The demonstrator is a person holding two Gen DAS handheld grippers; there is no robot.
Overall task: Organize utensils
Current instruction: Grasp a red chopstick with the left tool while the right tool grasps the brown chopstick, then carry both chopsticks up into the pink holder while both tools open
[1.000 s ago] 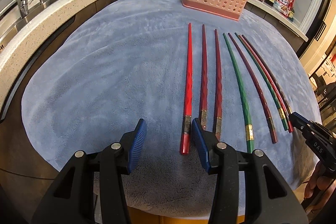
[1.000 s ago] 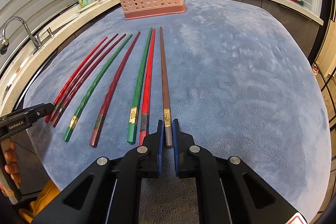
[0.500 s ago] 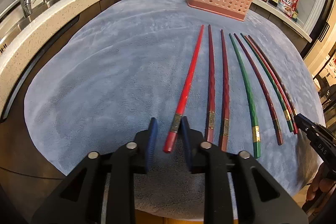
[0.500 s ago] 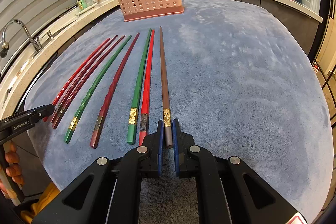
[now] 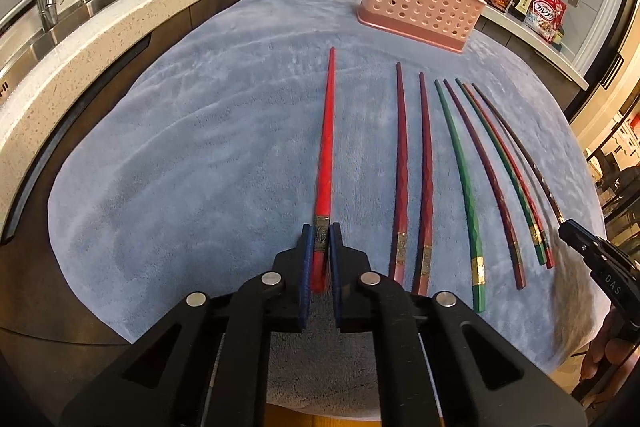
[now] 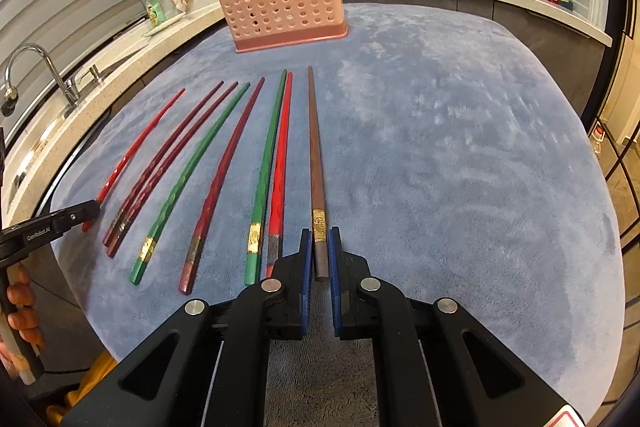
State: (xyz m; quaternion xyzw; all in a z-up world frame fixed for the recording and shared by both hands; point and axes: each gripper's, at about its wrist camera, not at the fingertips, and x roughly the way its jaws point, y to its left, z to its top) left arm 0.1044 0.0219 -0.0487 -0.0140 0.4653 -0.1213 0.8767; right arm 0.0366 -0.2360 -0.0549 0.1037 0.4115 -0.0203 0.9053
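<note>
The left gripper [image 5: 320,247] is clamped on the red chopstick [image 5: 326,147], and the right gripper [image 6: 320,251] on the brown chopstick [image 6: 314,147], both gripped at the butt end. Six more are lined up between them, short of the pink basket [image 6: 280,3]. With holds that far back, tips could sag and be snagged on the basket rim.

Eight chopsticks are laid lengthwise on the blue cloth, tips pointed toward the pink basket [image 6: 280,1]. The bright red chopstick [image 5: 325,147] is set apart at the left of the row, its butt end clamped between the left tool's [image 5: 320,239] pads. The brown chopstick [image 6: 315,155] is at the right end, its gold-banded butt clamped in the right tool [image 6: 320,247]. Between them lie two dark red, a green, a maroon, then a green and a red side by side. The basket stands upright at the cloth's far edge.
</note>
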